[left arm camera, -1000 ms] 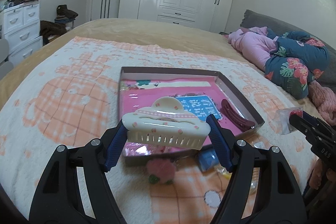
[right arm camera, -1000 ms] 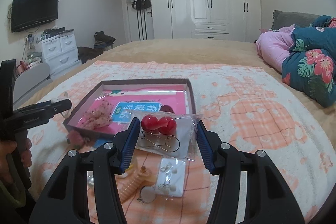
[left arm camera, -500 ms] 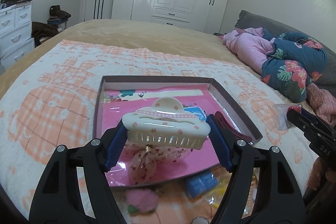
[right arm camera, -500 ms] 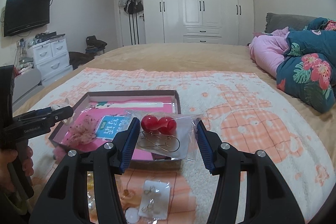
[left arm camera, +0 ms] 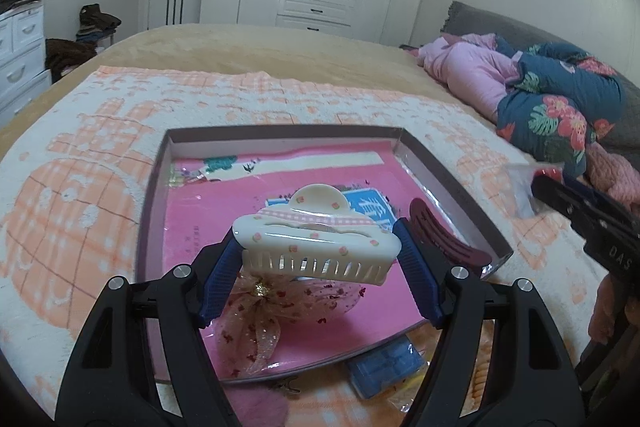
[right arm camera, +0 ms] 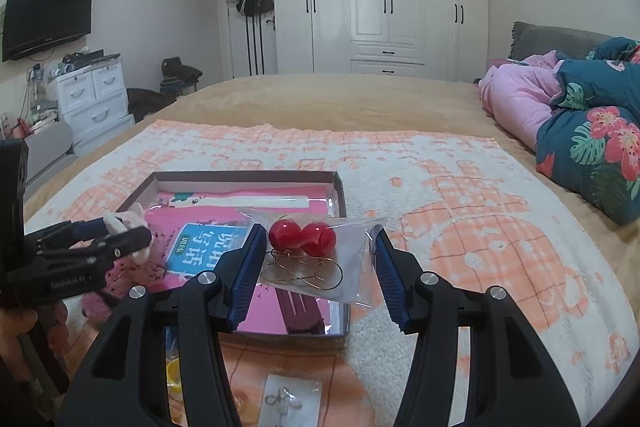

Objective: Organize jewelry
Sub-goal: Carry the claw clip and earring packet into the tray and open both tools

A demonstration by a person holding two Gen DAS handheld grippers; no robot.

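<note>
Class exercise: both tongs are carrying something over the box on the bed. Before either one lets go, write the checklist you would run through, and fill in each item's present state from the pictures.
1. Left tongs grip the cream hair claw at both ends: ok.
2. Claw is over the box interior: ok.
3. Landing spot below the claw is free: not ok, the sheer bow lies there.
4. Right tongs hold the bag of red ball earrings: ok.
5. Bag is fully over the box: cannot tell, it hangs near the right wall.
6. Dark red clip stays clear of both drops: cannot tell.
</note>
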